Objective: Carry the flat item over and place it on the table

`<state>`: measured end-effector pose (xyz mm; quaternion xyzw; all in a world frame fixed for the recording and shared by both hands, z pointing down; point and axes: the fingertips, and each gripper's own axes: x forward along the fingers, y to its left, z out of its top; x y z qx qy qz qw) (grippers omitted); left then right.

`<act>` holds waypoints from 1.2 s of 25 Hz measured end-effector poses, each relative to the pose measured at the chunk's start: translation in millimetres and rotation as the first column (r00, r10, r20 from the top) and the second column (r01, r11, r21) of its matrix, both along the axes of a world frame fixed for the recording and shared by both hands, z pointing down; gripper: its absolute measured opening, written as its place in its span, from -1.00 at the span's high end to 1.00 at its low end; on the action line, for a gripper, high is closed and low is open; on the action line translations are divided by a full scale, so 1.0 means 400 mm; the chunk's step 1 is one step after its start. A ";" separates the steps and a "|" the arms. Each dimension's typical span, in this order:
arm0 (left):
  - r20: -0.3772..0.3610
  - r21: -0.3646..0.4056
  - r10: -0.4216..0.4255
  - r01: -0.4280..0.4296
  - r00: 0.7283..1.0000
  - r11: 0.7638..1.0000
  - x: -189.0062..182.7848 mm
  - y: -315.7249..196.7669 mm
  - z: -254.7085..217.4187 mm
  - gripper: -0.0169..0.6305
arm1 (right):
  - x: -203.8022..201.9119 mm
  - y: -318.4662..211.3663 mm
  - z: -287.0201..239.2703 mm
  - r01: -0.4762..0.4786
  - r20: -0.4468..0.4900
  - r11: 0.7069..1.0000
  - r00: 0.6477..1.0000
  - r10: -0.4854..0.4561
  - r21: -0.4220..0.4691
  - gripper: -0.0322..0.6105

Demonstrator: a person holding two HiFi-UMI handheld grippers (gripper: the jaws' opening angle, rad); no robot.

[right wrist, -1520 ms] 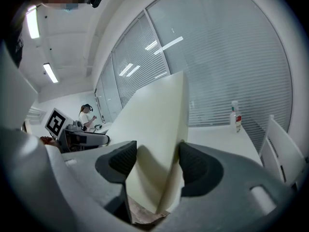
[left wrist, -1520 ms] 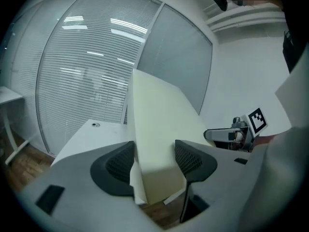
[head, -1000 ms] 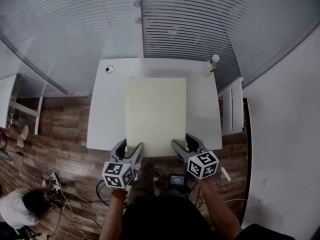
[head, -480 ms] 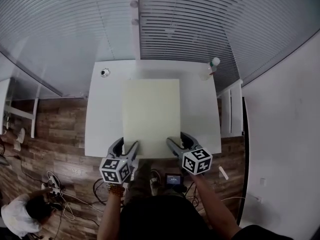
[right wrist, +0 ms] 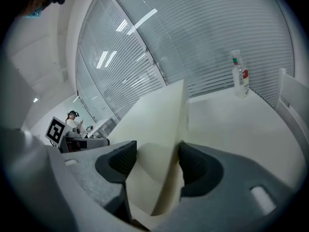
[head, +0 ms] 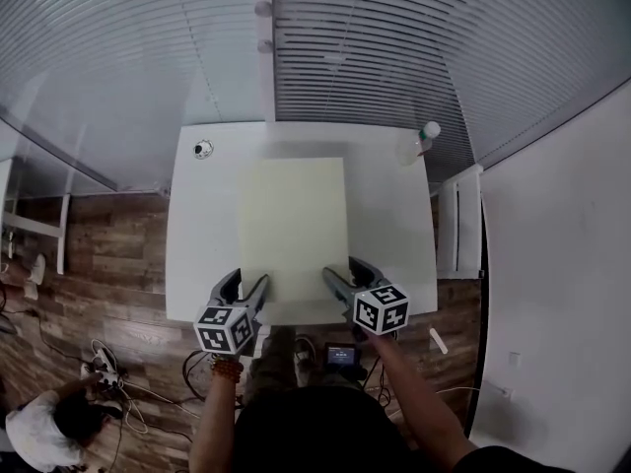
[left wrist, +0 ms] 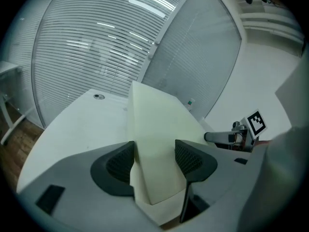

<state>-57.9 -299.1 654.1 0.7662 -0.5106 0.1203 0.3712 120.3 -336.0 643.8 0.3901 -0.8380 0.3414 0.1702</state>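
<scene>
At the far left edge of the head view, one person (head: 35, 430) crouches on the wooden floor (head: 108, 254), partly cut off by the frame. There is one white tabletop (head: 202, 225), and on its far left corner sits one small round object (head: 202, 149), too small to identify. The left gripper (head: 245, 286) is at the tabletop's near edge, its fingers pinching the near left part of a single pale yellow flat sheet (head: 294, 215). In the left gripper view the sheet buckles upward between the two dark pads. The sheet stretches away over the middle of the tabletop, and whether it lies fully down on the surface cannot be told. Its near edge is hidden under the two grippers. The right gripper (head: 345, 270) has its fingers clamped on the sheet's near right part, where the sheet bends in the same way. Each gripper carries one cube with black-and-white square markers and no readable writing. One clear bottle (head: 424, 136) with a white cap stands on the far right corner, apart from the sheet. The right gripper view shows a red patch on its label, but the print is too small to read.
</scene>
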 end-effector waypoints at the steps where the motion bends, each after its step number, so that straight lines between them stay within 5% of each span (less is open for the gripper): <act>1: -0.006 -0.007 -0.002 0.002 1.000 1.000 -0.001 -0.005 0.007 0.13 | -0.001 -0.006 0.006 -0.001 -0.002 1.000 1.000 0.001 -0.005 0.05; 30: -0.077 -0.142 0.039 -0.049 0.996 0.989 -0.004 -0.066 0.155 0.13 | -0.003 -0.076 0.144 0.027 -0.046 0.989 0.998 -0.034 -0.146 0.05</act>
